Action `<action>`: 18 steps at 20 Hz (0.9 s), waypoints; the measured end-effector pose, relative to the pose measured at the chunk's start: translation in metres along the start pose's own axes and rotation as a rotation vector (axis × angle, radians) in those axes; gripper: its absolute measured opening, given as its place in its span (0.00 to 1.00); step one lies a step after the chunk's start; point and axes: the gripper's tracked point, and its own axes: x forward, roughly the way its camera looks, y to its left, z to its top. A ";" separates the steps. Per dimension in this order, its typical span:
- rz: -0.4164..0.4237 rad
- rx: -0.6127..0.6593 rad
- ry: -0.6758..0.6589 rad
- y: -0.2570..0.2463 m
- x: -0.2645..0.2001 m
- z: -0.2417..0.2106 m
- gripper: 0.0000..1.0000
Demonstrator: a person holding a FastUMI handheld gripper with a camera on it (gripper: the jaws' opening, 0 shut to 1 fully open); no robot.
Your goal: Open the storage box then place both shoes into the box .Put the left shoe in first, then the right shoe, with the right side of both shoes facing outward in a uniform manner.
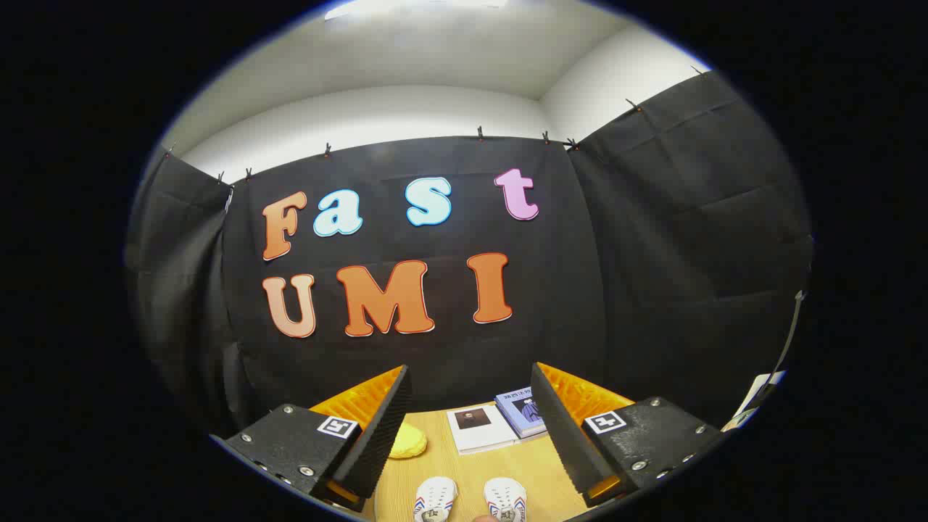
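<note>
The claw (471, 428) is held released, its two ribbed fingers (377, 431) spread wide with nothing between them, above a wooden surface (536, 464). Two white shoes (435, 499) with red and blue stripes are seen side by side on the surface, near, between the fingers. Farther off lie two books (480, 428), their cover writing too small to be read, and to their left a yellow object (407, 441).

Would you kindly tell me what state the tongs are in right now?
Tongs: open, holding nothing; the two white shoes lie on the table between the fingers.
</note>
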 end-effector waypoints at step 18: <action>0.014 -0.024 0.063 0.001 -0.006 -0.022 0.98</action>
